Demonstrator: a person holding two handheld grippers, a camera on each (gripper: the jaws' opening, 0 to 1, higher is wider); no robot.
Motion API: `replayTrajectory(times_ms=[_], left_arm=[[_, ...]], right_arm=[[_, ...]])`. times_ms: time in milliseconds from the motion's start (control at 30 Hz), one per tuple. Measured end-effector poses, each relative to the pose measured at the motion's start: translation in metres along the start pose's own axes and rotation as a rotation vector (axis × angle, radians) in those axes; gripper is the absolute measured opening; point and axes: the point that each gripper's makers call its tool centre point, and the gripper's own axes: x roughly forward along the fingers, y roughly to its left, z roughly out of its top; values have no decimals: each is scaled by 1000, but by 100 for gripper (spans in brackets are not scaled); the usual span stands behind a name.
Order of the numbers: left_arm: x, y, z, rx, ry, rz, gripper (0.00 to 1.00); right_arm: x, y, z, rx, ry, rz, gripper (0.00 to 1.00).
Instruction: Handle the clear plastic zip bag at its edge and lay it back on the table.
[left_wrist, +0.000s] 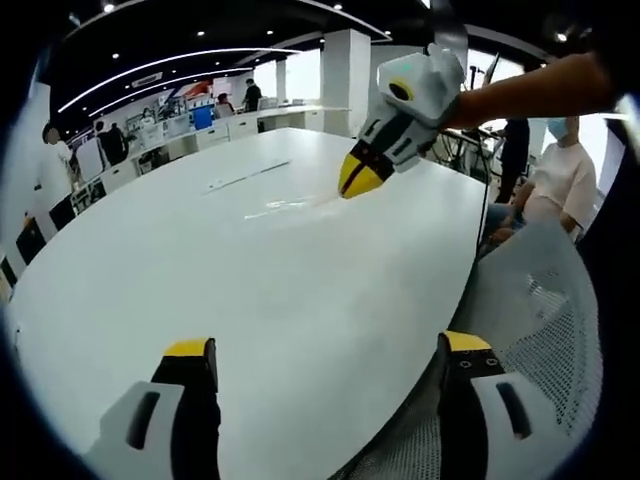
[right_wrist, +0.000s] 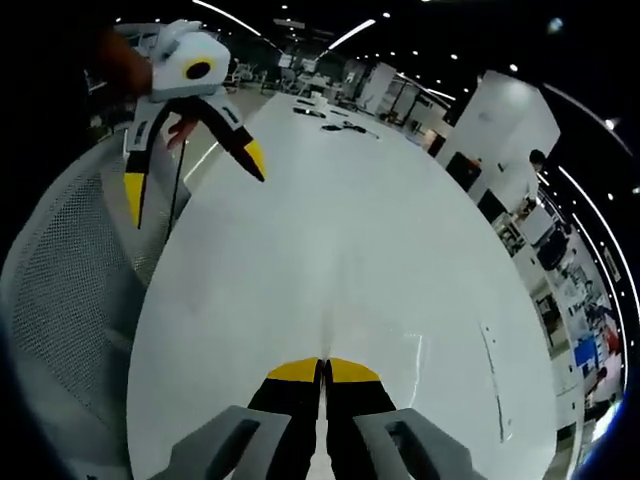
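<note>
The clear plastic zip bag (left_wrist: 285, 207) lies flat on the white table (left_wrist: 200, 290), showing only as faint glints and a thin crease (right_wrist: 330, 300). My right gripper (left_wrist: 358, 180) comes down from the upper right, held by a bare arm. Its yellow tips rest shut on the table at the bag's near edge. In the right gripper view its jaws (right_wrist: 322, 368) are pressed together, with the bag's crease running out from them. My left gripper (left_wrist: 328, 348) stands wide open over the table's near edge, holding nothing. It hangs open at the upper left (right_wrist: 195, 178).
A grey mesh chair back (left_wrist: 545, 300) stands against the table's rim on the right. Beyond it sits a person in white (left_wrist: 560, 175). A thin long strip (left_wrist: 245, 178) lies farther along the table. Small dark objects (right_wrist: 335, 110) sit at the far end.
</note>
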Motion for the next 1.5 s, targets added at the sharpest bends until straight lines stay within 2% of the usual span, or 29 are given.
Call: replayTrajectory(times_ms=[200,367,667,867,1067,1200,1500], left_arm=[[7,4,1,-13,-4,-13,85],[14,6,-6,41,29,-22,82],[20,9,7,73,19,-27,80],[28,12,10,94,19,-21,74],[33,14,19,155,24,-9,71],[36,16,21,204,30,-2,64],[41,15,18,321,67,-11,42]], right_arm=[[-3,4,-2,-27,13,10,0],[-8,9,4,-50,4,25,0],[-12,21,8,-115,11,69,0],[-15,26,9,-148,3,82,0],[-19,31,6,-178,3,102,0],[-20,39,10,-168,-23,136,0],[-23,45,17,-186,-36,154,0]])
